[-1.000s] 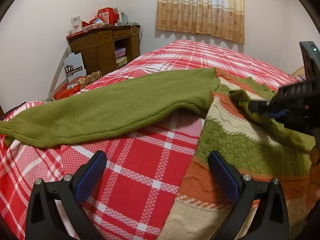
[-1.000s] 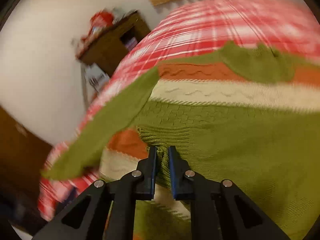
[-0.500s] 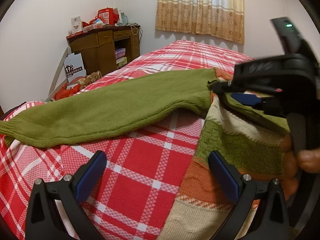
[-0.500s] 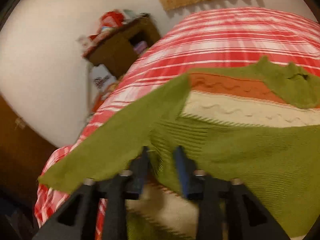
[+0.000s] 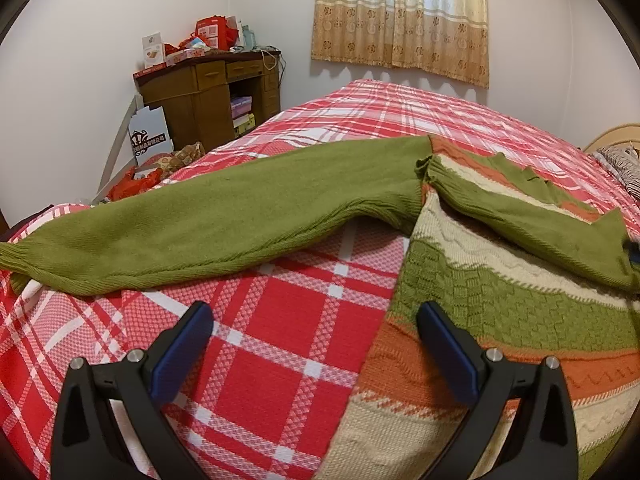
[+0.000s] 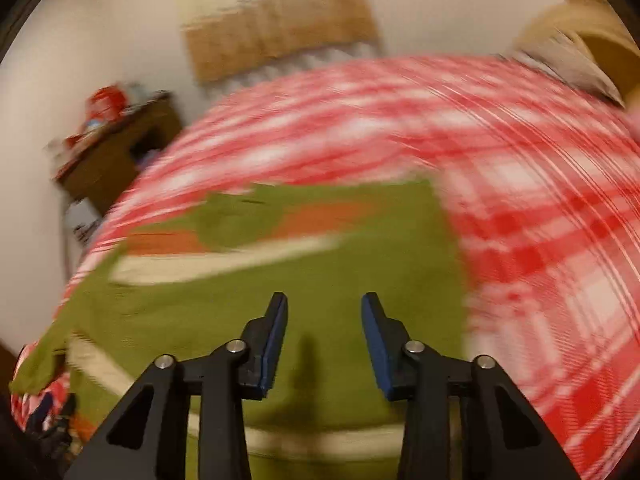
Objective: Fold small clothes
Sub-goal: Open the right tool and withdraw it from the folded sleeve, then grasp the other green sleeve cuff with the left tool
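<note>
A knitted sweater (image 5: 500, 304) with green, cream and orange stripes lies flat on the red plaid bed cover (image 5: 280, 360). Its left sleeve (image 5: 224, 220) stretches out to the left. The other sleeve (image 5: 532, 216) lies folded across the chest, cuff near the collar. My left gripper (image 5: 314, 316) hovers open over the sweater's left edge and the bed, holding nothing. In the blurred right wrist view my right gripper (image 6: 325, 300) is over the green knit of the sweater (image 6: 360, 248); its jaws are closing with nothing between them.
A wooden desk (image 5: 208, 96) piled with boxes stands against the far left wall, with a printed card box (image 5: 150, 140) beside it. Curtains (image 5: 400, 16) hang behind the bed. A headboard (image 5: 612, 136) and pillows are at the far right.
My right gripper let go of the green sleeve cuff, which now lies across the sweater's chest, and swung off to the right, out of the left wrist view. The left gripper stayed still.
</note>
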Motion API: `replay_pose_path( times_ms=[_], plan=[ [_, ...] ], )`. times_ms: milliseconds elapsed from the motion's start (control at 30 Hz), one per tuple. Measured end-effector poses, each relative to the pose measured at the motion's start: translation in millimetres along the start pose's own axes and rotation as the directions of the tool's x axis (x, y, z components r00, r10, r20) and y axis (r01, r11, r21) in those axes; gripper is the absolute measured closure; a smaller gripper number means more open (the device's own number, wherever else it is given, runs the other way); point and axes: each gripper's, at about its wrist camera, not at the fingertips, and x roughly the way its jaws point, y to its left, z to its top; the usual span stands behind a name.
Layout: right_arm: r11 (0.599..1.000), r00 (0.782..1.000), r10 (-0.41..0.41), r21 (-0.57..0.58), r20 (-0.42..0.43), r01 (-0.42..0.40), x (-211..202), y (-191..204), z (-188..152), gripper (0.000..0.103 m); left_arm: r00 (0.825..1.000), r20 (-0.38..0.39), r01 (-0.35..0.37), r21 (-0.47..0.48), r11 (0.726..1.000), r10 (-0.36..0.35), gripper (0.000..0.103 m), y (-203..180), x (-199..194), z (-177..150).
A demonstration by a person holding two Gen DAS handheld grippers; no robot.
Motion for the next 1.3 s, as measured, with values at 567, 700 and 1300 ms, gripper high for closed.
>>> replay_pose_path(
  times_ms=[567,700,1300],
  plan=[
    [0.998,0.994,-0.058,-0.033,0.092,0.061,-2.7,-15.9,-16.9,0.1,0.999,-0.05,0.001,-0.006,1.0,-0.002,0.0,2.4,1.2,3.4],
    [0.998,0.994,-0.054,-0.035,0.092,0.057,-3.6,-16.1,-18.4,0.099,0.997,-0.071,-0.024,-0.069,0.997,0.019,0.0,21.5,-11.0,7.9],
    [0.981,0.996,-0.042,-0.184,0.078,0.056,0.1,11.8,-22.0,0.046,0.949,-0.207,-0.313,-0.568,0.761,0.236,0.031,213.4,4.6,42.0]
  ],
)
